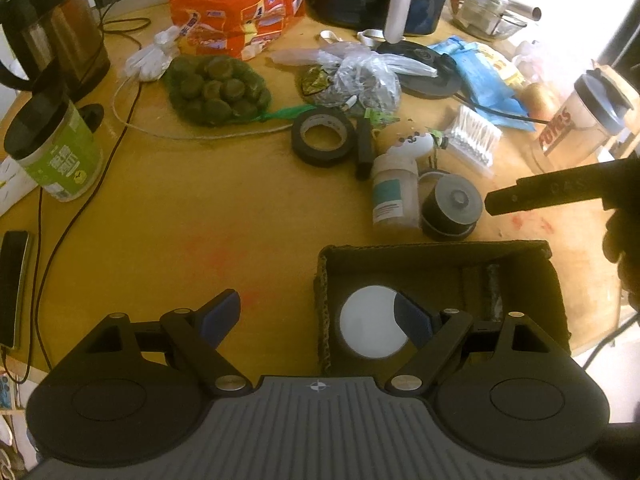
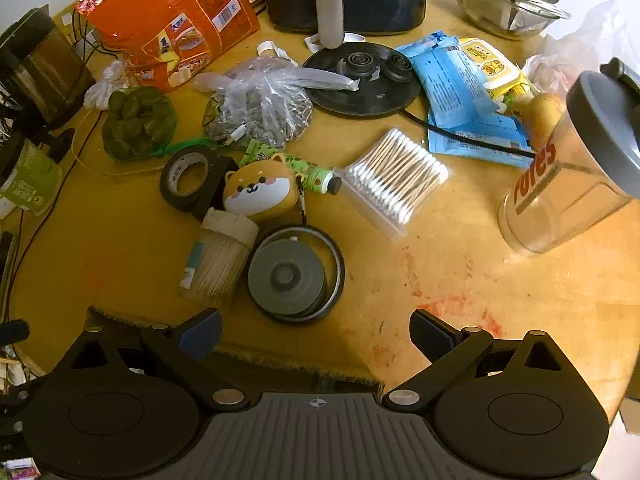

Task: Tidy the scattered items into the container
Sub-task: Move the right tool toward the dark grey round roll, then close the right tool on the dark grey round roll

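A brown cardboard box (image 1: pixel 516 256) sits at the table's near edge; inside lie a white round lid (image 1: pixel 368 324) and a dark roll (image 1: pixel 493 292). My left gripper (image 1: pixel 316 316) is open and empty, its right finger over the box. My right gripper (image 2: pixel 316 334) is also open and empty, hovering over the box's far rim (image 2: pixel 280 354). Just beyond it lie a grey round tin (image 2: pixel 286 276), a toothpick jar (image 2: pixel 220 256), a dog-shaped case (image 2: pixel 260 190), a black tape roll (image 2: pixel 186 180), a green tube (image 2: pixel 310 172) and a cotton swab box (image 2: pixel 394 180).
A clear shaker cup (image 2: pixel 572 184) stands at the right. Farther back are a blue wipes pack (image 2: pixel 456 92), a plastic bag (image 2: pixel 260 108), a net of green fruit (image 1: pixel 216 88), an orange bag (image 1: pixel 236 0), a kettle (image 1: pixel 52 32) and a green-labelled jar (image 1: pixel 56 152). A phone (image 1: pixel 14 284) lies left.
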Motion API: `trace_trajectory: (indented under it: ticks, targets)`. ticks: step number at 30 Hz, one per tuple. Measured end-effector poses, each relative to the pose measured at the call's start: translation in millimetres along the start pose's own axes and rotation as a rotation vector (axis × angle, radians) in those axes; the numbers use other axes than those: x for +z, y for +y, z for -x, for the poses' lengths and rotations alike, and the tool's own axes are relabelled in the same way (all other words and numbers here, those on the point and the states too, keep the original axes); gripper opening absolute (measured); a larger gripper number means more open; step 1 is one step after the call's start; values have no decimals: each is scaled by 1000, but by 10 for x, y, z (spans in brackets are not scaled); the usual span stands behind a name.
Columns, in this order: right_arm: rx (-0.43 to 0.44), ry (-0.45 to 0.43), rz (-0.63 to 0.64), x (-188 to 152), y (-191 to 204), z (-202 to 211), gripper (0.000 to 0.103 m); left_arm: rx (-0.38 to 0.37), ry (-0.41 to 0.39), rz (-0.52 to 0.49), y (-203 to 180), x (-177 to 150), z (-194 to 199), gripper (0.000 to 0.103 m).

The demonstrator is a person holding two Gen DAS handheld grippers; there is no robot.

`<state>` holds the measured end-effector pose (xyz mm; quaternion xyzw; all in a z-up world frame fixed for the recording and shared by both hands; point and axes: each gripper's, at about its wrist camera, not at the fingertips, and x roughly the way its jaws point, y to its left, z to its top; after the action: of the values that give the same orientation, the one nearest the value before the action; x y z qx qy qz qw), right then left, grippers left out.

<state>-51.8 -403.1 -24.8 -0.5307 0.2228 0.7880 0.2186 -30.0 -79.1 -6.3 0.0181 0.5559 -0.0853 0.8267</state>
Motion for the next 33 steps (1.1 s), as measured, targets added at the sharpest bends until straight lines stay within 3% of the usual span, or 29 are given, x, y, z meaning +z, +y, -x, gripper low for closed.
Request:
trace_trajectory:
  ticks: [21,33]
  targets:
    - [-2,102,127,268,162,-572,93,14,25,103,150,-75,-35,85]
    - [-4,163,199,284,295,-840,73,12,40,130,155,-116,-85,85]
